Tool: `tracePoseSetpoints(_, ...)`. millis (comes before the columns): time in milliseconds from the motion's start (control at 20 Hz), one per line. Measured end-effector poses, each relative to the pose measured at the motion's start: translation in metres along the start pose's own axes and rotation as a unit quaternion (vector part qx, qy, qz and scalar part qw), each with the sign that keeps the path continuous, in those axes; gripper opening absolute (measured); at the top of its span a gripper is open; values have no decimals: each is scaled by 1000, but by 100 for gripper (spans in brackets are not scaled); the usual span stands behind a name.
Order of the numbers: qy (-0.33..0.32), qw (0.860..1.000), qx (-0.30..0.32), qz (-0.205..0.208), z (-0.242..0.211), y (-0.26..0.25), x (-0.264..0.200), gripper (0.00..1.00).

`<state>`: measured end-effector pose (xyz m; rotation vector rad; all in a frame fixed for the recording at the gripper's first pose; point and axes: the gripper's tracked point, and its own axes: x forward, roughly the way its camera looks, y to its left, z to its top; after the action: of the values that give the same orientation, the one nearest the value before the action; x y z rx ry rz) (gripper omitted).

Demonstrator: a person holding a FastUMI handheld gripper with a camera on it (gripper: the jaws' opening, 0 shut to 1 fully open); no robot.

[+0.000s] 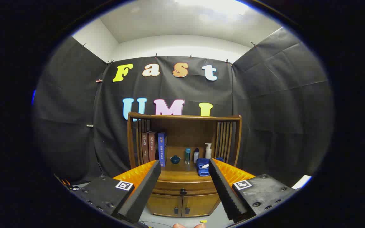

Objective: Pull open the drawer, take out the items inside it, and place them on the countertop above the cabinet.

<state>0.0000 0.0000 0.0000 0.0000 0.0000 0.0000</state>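
Two fingers of the gripper (184,166) stand wide apart in the lower middle of the frame, clamped on nothing, with open air between them. One brown wooden cabinet (182,202) with a slatted hutch top sits beyond the fingers, centre of the frame, against the black cloth wall (68,120). One shut wooden drawer (198,190) with a single dark round knob (183,191) lies just below the countertop, seen in the gap between the fingers and well apart from their tips. Two small cabinet doors (169,204) below it, each with a dark handle. On the wooden countertop (181,173): three upright books at the left, two brown-spined (148,146) and one blue-spined (162,147); one small dark teal lidded bowl (175,159); one teal-capped bottle (187,155); one small bottle with a dark cap (196,155); one white pump bottle (208,150); one folded blue towel (202,167), partly hidden by the right-hand finger. Bare countertop runs from the bowl forward to the front edge, left of the towel. Grey floor (157,220) shows in front of the cabinet, lower middle, with a small yellow scrap (203,221) on it. Fingertips of a person's hand (187,225) show at the bottom centre.
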Motion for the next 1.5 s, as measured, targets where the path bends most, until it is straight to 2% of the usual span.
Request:
tracePoseSetpoints(450, -10, 1000, 8, 8, 13, 6, 16, 99)
tracePoseSetpoints(650, -19, 999, 23, 14, 17, 6, 35, 99)
tracePoseSetpoints(800, -19, 1000, 8, 11, 6, -1, 57, 99)
tracePoseSetpoints(1150, -26, 999, -22, 19, -50, 0, 108, 98)
tracePoseSetpoints(1500, -4, 1000, 2, 18, -152, 6, 163, 98)
